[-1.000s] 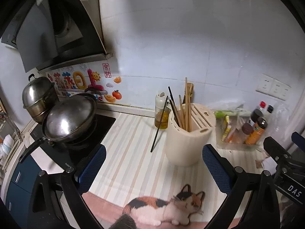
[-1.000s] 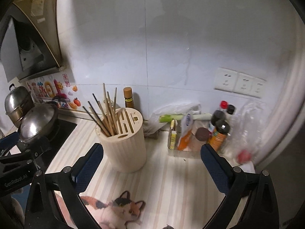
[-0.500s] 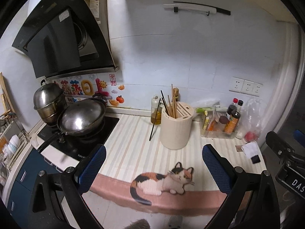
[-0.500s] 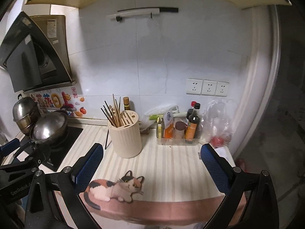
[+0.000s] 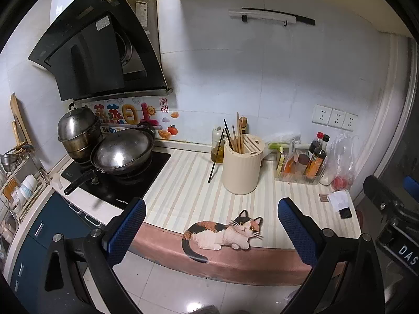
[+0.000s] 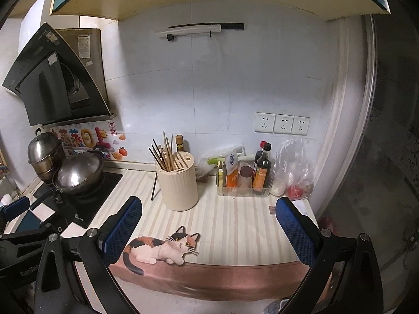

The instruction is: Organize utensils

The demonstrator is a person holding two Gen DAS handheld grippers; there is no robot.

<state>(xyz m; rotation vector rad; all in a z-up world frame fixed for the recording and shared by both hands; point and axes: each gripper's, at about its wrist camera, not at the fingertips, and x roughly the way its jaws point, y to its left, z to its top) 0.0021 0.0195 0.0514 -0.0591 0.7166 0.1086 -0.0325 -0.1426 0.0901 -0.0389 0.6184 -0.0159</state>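
A cream round utensil holder (image 5: 243, 167) (image 6: 177, 181) stands on the striped counter mat, with several wooden and dark chopsticks (image 5: 235, 136) (image 6: 163, 154) upright in it. One dark chopstick (image 5: 216, 157) (image 6: 154, 186) leans against the holder's left side, its tip on the mat. My left gripper (image 5: 210, 233) is open and empty, held back off the counter's front edge. My right gripper (image 6: 208, 231) is likewise open and empty, back from the front edge. Both are well short of the holder.
A wok (image 5: 123, 154) and a steel pot (image 5: 77, 130) sit on the black cooktop (image 5: 146, 175) at left, under a range hood (image 5: 99, 52). A clear tray of sauce bottles (image 6: 246, 180) and a plastic bag (image 6: 296, 172) stand at right. A dish rack (image 5: 18, 183) is far left.
Both grippers have pulled back and away from the counter; the holder and mat look much smaller and the floor now shows. Both stayed open and empty.
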